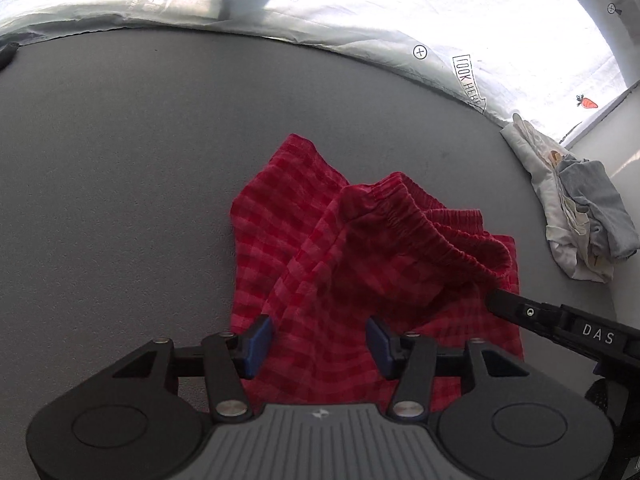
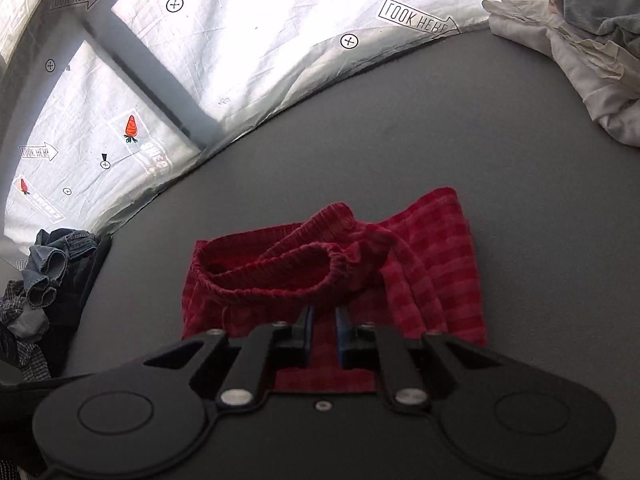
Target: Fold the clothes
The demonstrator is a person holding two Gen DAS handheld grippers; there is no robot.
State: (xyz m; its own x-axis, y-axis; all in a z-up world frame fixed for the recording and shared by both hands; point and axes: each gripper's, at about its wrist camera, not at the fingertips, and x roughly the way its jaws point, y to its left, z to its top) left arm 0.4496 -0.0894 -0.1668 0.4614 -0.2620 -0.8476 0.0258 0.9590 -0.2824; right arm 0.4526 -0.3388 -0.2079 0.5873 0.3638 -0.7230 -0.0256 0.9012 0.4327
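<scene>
Nearest the left wrist camera, the left hand-held gripper (image 1: 319, 343) hovers with its blue-padded fingers (image 1: 258, 340) spread wide apart, holding nothing, over the near edge of the red-and-pink checked shorts with a gathered elastic waistband (image 1: 320, 248). These shorts lie rumpled on the grey felt-covered desk (image 1: 120, 184), roughly at its middle, one leg spread flat toward the left and the waistband bunched up and standing open toward the right. Further right in this view, the black tip of the right hand-held gripper (image 1: 496, 300) reaches in and meets the waistband at its raised edge.

From the right wrist camera, a heap of dark denim and checked clothes (image 2: 48, 280) sits at the far left edge of the desk. At the centre, the right hand-held gripper (image 2: 323, 318) has its blue pads (image 2: 308, 322) drawn close together, with only a narrow gap; red fabric shows between them just below the waistband, but I cannot tell for sure whether the cloth is pinched. At the far right corner, a pile of white and pale blue-grey garments (image 2: 580, 40) rests well apart from the shorts. Behind the desk hangs a crumpled white sheet printed with arrows, crosshair marks and small carrots (image 2: 260, 40), brightly backlit.
</scene>
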